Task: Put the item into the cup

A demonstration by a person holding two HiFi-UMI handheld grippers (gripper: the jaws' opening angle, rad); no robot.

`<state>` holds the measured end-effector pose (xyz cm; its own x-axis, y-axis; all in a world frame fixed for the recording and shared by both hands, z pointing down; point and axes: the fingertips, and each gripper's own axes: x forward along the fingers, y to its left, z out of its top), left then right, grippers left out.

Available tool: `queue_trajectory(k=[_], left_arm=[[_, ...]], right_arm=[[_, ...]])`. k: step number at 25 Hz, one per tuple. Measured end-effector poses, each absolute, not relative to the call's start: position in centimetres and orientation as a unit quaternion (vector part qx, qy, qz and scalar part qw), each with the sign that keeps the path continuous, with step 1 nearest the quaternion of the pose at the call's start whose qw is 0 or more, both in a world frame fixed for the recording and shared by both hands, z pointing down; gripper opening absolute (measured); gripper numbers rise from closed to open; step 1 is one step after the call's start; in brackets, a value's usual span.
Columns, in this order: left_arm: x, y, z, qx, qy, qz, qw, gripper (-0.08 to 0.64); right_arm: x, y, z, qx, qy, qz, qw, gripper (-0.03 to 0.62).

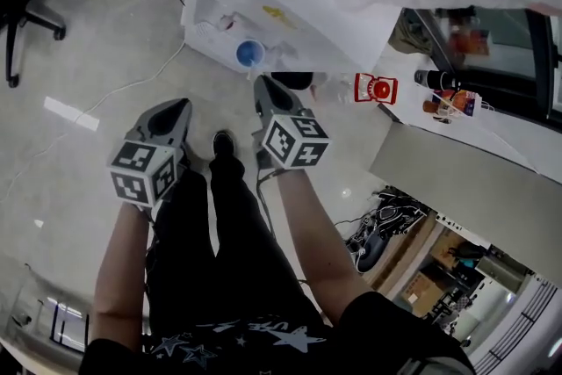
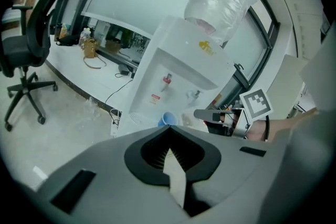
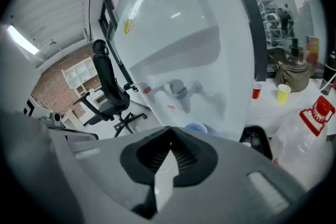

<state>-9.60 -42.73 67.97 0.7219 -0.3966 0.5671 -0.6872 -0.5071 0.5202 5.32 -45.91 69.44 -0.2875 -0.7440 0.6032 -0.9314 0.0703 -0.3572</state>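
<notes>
A blue cup (image 1: 249,54) stands on the drip tray of a white water dispenser (image 1: 290,9) on the floor ahead of me. Both grippers are held in the air short of it. My left gripper (image 1: 182,104) is shut with nothing in it, and the blue cup (image 2: 168,118) shows just past its tip. My right gripper (image 1: 262,82) is also shut and empty, closer to the dispenser, with the blue cup (image 3: 196,128) just beyond its tip. No loose item for the cup is plain in any view.
A clear bottle with a red label (image 1: 375,88) lies right of the dispenser beside a black bin (image 3: 258,139). A red cup (image 3: 256,91) and a yellow cup (image 3: 283,93) stand on a white counter. An office chair (image 2: 23,60) is far left. A cable (image 1: 132,83) crosses the floor.
</notes>
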Motion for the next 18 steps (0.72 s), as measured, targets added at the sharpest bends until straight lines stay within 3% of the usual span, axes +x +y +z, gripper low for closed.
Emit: queue_trajectory(k=[18], left_arm=[[-8.9, -44.5, 71.9, 0.833, -0.336, 0.195, 0.393, 0.006]], right_arm=[[6.6, -50.2, 75.4, 0.587, -0.714, 0.355, 0.142, 0.002]])
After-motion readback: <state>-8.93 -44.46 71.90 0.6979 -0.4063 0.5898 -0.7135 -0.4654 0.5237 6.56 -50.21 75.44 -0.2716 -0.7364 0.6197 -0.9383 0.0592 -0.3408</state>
